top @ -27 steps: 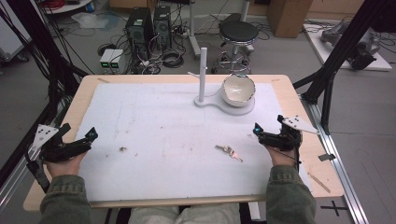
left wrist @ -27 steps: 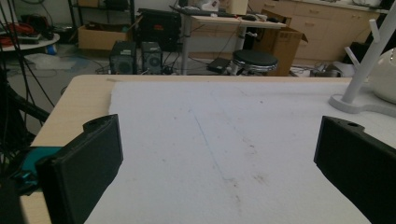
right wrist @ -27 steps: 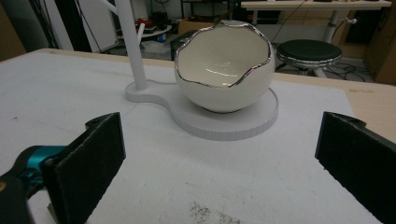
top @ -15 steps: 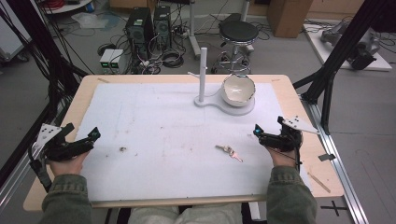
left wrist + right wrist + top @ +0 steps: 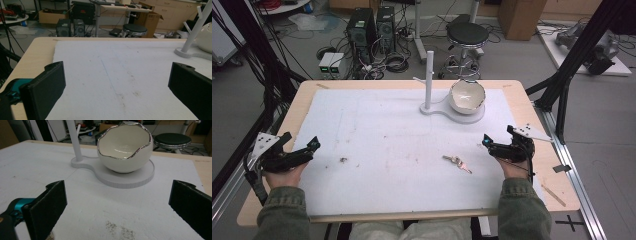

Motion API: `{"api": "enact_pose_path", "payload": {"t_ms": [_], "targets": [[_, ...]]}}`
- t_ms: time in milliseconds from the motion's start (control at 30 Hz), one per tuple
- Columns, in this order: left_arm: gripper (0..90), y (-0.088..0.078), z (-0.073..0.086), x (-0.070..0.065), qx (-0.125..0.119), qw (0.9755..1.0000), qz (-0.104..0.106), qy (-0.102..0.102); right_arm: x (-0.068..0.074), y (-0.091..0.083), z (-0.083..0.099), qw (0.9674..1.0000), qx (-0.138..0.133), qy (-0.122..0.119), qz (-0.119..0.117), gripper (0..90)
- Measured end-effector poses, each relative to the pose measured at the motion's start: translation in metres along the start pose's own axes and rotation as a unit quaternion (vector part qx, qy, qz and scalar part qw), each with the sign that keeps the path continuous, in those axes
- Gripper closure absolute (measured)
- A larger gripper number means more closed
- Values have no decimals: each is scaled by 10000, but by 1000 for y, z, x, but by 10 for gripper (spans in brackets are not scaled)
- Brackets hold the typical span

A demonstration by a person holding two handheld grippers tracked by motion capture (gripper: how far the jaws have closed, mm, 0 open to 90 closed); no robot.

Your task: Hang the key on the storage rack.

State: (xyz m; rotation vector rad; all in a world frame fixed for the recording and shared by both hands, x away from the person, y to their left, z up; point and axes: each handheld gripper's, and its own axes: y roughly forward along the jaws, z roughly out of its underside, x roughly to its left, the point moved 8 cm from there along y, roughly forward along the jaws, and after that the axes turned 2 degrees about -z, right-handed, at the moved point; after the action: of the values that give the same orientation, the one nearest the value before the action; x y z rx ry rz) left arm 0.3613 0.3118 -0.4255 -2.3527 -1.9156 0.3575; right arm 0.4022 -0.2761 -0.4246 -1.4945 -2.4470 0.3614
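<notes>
- The keys (image 5: 457,162) lie flat on the white mat (image 5: 377,130) in the lower middle of the high view, touched by nothing.
- The right gripper (image 5: 492,144) sits to their right, near but apart from them, slightly higher in the frame and pointing left. Its jaws stand wide apart with nothing between them; in the right gripper view they frame bare mat at the bottom.
- The left gripper (image 5: 309,149) rests far off at the lower left of the high view, well apart from the keys. Its jaws are also spread wide and empty.
- The egg-shaped bowl (image 5: 125,147) stands on its white stand (image 5: 130,178), upper centre of the right gripper view, beside the peg post (image 5: 428,80). It looks empty.
- Judgement: the work has barely begun. Nothing is picked up yet; reaching for the keys, gripping them and carrying them toward the stand all seem left to do.
- A small dark speck (image 5: 343,160) lies on the mat left of centre.
</notes>
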Motion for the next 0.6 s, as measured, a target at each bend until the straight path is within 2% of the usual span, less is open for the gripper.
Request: {"api": "enact_pose_path", "payload": {"t_ms": [300,433,600], "targets": [[17,1,1,-1,30,10000,23,51,9,4,-2,9997,96,-105,-217,6],[17,1,1,0,16,10000,-17,76,15,8,1,9990,257,-112,-345,6],[17,1,1,-1,34,10000,4,89,19,10,1,9983,324,-181,-454,6]]}}
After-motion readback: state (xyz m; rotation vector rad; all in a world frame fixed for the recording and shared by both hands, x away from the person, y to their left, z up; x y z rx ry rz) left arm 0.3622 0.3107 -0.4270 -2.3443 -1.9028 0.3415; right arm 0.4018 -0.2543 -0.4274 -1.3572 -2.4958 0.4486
